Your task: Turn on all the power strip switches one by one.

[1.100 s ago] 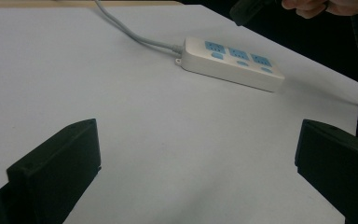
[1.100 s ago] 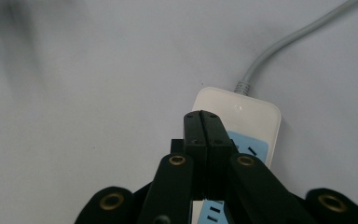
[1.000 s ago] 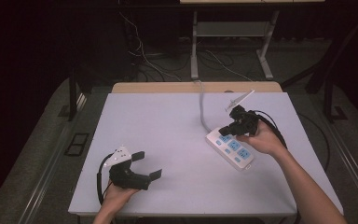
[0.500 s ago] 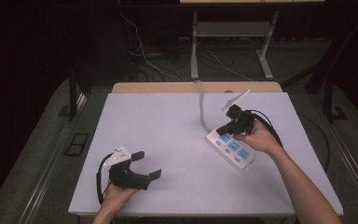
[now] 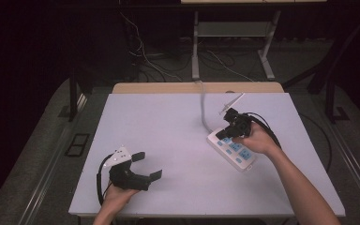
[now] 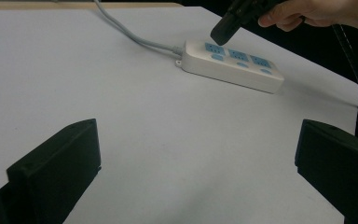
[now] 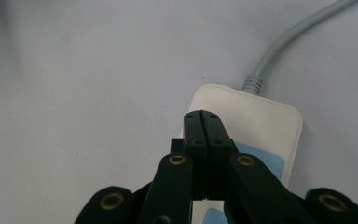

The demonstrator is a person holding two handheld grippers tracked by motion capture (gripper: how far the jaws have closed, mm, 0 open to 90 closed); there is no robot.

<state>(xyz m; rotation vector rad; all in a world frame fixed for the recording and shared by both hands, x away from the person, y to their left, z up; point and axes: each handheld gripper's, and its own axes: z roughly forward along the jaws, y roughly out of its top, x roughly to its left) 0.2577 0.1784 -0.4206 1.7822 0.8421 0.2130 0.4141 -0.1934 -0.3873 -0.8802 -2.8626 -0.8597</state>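
Since a second ago our right gripper (image 5: 226, 132) has crept toward 7 o'clock, jaws pressed together, empty, over the strip's (image 5: 232, 149) cord end. Strip lies right of centre, long axis 10-to-4, nearer our right hand. Left gripper (image 5: 147, 165) rests spread wide. Right gripper view alone shows jaw tips meeting.
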